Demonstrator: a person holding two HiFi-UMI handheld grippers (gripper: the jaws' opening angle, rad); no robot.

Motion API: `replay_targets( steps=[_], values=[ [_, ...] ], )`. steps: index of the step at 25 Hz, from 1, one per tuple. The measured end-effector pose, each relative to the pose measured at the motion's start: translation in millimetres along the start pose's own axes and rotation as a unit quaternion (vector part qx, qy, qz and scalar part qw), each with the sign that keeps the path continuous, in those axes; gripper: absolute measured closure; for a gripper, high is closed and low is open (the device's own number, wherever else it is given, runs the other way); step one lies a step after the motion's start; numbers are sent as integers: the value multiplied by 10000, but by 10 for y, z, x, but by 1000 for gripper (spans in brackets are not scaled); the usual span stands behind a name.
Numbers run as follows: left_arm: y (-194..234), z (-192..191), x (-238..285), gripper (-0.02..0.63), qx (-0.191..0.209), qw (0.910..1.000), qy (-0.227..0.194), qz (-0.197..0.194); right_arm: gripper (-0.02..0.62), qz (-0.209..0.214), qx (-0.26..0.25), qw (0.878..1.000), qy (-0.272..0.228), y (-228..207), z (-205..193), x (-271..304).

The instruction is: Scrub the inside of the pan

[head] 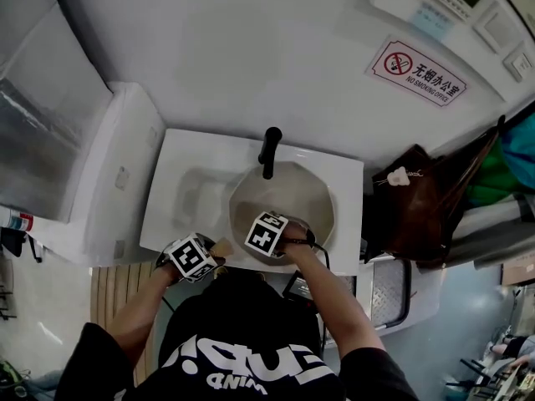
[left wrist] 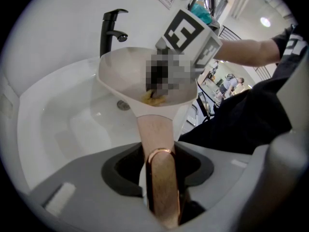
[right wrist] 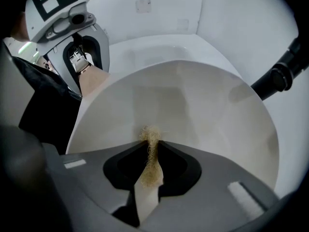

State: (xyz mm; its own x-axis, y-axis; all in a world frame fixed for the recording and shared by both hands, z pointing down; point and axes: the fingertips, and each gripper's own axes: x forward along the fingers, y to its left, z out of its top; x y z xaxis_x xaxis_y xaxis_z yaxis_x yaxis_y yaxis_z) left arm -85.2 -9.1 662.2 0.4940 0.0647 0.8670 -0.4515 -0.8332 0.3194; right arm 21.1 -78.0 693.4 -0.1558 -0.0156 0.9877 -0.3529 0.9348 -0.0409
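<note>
Washroom: we see a white wall with a no-smoking sign [head: 416, 72] above a white basin [head: 180, 165] and its black faucet [head: 269, 150].
Left forearm [head: 138, 307]: bare and bent, with the elbow out, it ends low at the basin's front edge.
Left gripper [left wrist: 160, 173]: its jaws are clamped on the pan's wooden handle [left wrist: 155, 129].
Risk at left: we judge the smooth handle could twist between the pads under scrubbing pressure and tip the pan.
Pan [head: 284, 197]: cream-coloured, it sits over the basin just below the faucet. We cannot tell whether it rests on the basin floor.
Right gripper [right wrist: 150, 166]: its jaws pinch a thin fibrous scrubber [right wrist: 151, 141], whose tip touches the pan's inner wall.
Risk at right: only a small tuft sticks out, so we think a hard press could scrape the jaw tips on the coating or pull the scrubber loose.
Right forearm [head: 330, 291]: it reaches over the front edge, with the wrist angled down into the pan.
</note>
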Motion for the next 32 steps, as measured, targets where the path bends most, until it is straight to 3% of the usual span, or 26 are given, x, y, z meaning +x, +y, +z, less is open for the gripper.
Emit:
replay_targets(
  steps=[11, 17, 26, 32],
  values=[
    [-23, 7, 17, 436, 8, 9999, -23, -108, 525, -459, 154, 9982, -358, -327, 231, 16],
    [-16, 2, 13, 436, -11, 10000, -12, -96, 525, -953, 242, 9941, -456, -650, 242, -12],
    [-24, 4, 5, 436, -41, 9999, -1, -109, 525, -1641, 133, 9862, -165, -1132, 14, -101],
    [-15, -5, 0, 436, -48, 9999, 15, -120, 525, -2117, -100, 9765, 396, -1391, -302, -205]
  ],
)
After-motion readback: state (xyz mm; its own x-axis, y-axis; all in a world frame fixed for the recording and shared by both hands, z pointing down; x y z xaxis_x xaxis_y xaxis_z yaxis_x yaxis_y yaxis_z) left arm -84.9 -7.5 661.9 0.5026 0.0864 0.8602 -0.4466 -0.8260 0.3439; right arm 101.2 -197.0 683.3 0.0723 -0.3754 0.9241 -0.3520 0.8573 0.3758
